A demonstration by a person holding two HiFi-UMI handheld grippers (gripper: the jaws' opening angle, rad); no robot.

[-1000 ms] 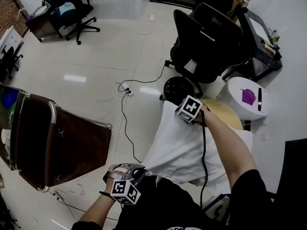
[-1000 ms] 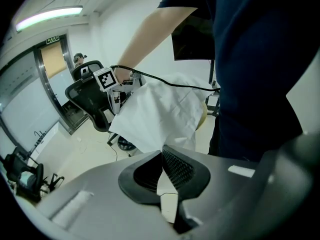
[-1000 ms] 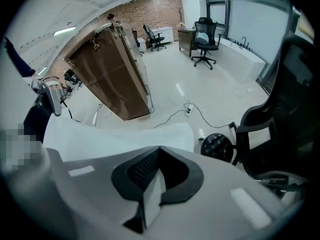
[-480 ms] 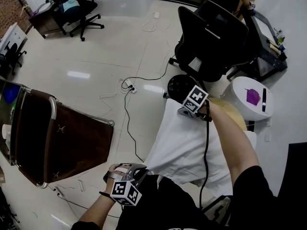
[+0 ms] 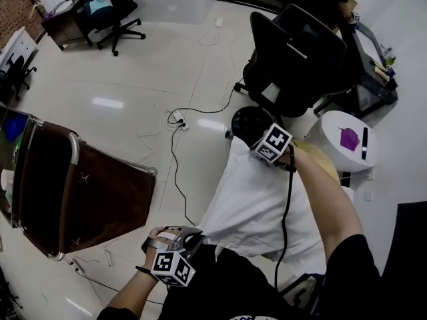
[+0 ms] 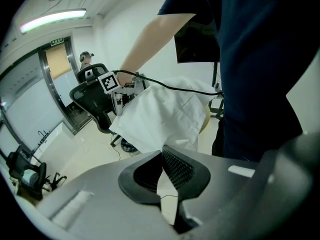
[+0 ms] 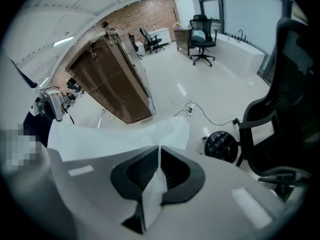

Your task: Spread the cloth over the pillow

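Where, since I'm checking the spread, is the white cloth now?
Head view, lower centre: the white cloth stretches from the left tongs to the right tongs, which have just been closing on its far edge near the black chair.

Bright, even indoor light from overhead. Head view: glossy floor (image 5: 133, 79) carries pale glare patches, and the shadows are soft. Left gripper view: ceiling strip light (image 6: 52, 19) blown out, person's torso (image 6: 260, 59) renders nearly black. White cloth (image 5: 253, 199) close to overexposed, folds faint. Both gripper views: strong fisheye bending, black corners, nearest foreground soft.
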